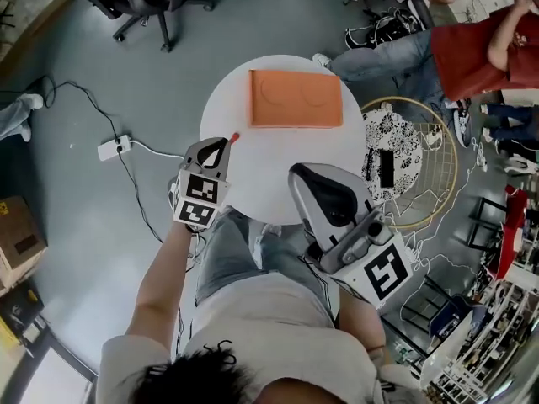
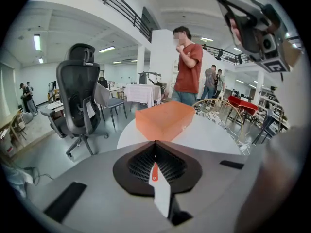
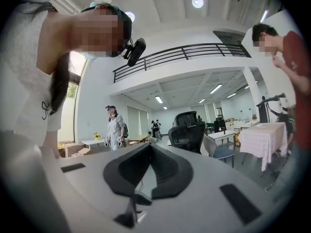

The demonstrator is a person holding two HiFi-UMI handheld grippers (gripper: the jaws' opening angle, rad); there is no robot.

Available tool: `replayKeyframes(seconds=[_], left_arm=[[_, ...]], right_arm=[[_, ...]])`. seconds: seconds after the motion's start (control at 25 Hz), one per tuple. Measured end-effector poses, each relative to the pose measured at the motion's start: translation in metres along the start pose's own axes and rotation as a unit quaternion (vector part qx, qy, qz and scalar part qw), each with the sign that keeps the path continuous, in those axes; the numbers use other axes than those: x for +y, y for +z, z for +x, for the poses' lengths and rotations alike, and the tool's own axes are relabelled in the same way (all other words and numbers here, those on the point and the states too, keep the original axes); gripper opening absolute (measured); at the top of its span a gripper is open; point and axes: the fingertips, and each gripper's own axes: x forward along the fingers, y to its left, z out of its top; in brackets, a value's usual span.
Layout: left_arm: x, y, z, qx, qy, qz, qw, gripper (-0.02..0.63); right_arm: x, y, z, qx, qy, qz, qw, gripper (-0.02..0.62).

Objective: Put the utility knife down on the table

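**Knife not yet down: left tool clamping it at the counter's rim**

The putting-down is not yet happening, as far as I am seeing it. The left tool [image 1: 215, 151] is gripping the utility knife [image 2: 161, 191], its jaws closed on the pale body. The red end is poking out past the tips toward the round white counter [image 1: 253, 175]. In the left gripper view the counter is lying ahead of the jaws and lower. So I am judging that the knife is hanging in the air by the near-left rim, not resting on anything. The right tool [image 1: 303, 179] is sitting at the near-right rim and taking no part. Its own view is showing the jaws drawn together with nothing between them, pointing out across the room.

What is remaining, to my eye, is lowering the knife onto the bare white surface, opening the jaws and drawing the left tool clear. Plenty of bare surface is showing on the near side of the orange box [image 1: 295, 98], so a landing spot is looking easy to find.

Counting what is here: one utility knife, one orange box lying toward the far side of the counter, one counter, and two tools. One person in a red top [image 1: 484, 45] is beside the counter, well apart from the knife.
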Motion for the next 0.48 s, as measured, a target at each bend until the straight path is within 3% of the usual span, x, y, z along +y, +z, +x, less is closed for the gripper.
replayKeyframes(seconds=[0.48], left_arm=[[-0.028,0.063,-0.104,-0.133,0.076,-0.028,0.9877,0.009]], right_arm=[[0.039,0.007,-0.025,-0.026,0.079,-0.021,0.996,0.009]])
